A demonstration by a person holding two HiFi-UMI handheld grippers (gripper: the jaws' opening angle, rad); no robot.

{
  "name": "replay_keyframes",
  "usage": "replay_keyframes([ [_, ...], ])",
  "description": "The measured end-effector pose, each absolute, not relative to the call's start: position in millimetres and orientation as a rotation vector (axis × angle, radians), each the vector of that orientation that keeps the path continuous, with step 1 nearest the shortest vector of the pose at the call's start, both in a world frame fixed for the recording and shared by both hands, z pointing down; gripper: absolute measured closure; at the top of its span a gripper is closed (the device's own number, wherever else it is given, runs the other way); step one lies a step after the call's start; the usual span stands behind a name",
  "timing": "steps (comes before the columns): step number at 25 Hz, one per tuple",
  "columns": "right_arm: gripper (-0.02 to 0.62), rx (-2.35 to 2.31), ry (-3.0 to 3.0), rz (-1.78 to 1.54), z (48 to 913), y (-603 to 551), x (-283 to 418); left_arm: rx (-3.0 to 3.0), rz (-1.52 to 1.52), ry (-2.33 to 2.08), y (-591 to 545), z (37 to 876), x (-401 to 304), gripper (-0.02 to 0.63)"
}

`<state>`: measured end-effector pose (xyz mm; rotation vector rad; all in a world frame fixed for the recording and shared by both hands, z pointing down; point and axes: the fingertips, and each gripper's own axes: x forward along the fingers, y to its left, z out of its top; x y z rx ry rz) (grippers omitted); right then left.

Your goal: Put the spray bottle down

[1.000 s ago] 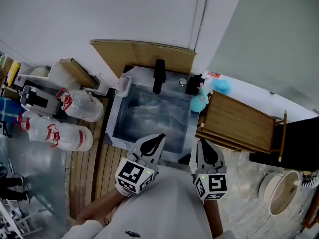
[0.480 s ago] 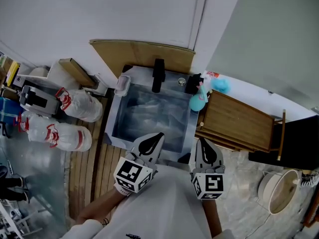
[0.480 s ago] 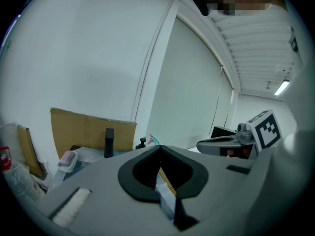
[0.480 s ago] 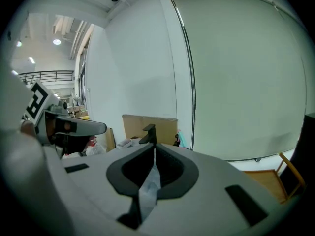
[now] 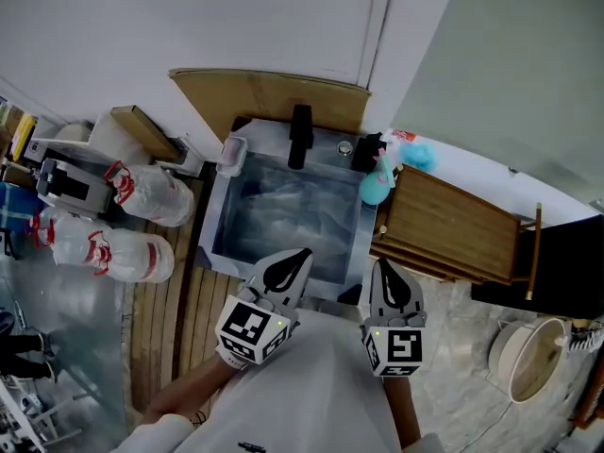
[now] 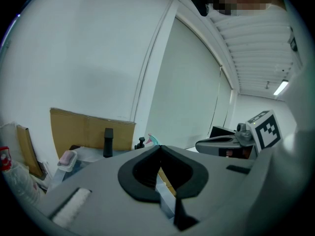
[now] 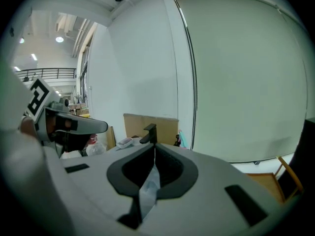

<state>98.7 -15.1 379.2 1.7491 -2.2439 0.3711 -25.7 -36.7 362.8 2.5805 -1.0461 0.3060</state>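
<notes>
1. Teal plastic spray bottle with a black trigger head stands upright at the far right corner of the steel sink, and neither gripper holds it.
2. It lies ahead of both pairs of jaws and well apart from them, its long axis vertical.
3. The right gripper is nearer, with the bottle almost straight ahead. From the left gripper it sits ahead and to the right.
4. Both pairs of jaws are pressed together on nothing.

sink: dull grey metal. faucet: matt black. spray bottle: glossy teal plastic. side table: smooth wood. backing sheet: matt brown cardboard. sacks: shiny white plastic film.
</notes>
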Motion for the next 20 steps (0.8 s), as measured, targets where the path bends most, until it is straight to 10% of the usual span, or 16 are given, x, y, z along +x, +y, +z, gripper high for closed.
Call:
replay_keyframes([
  [20, 0.586, 1.762, -2.254, 0.389, 379.6, -14.0, 107.5, 2.602, 0.325, -1.049, -32.8, 360.6, -19.4, 0.601],
])
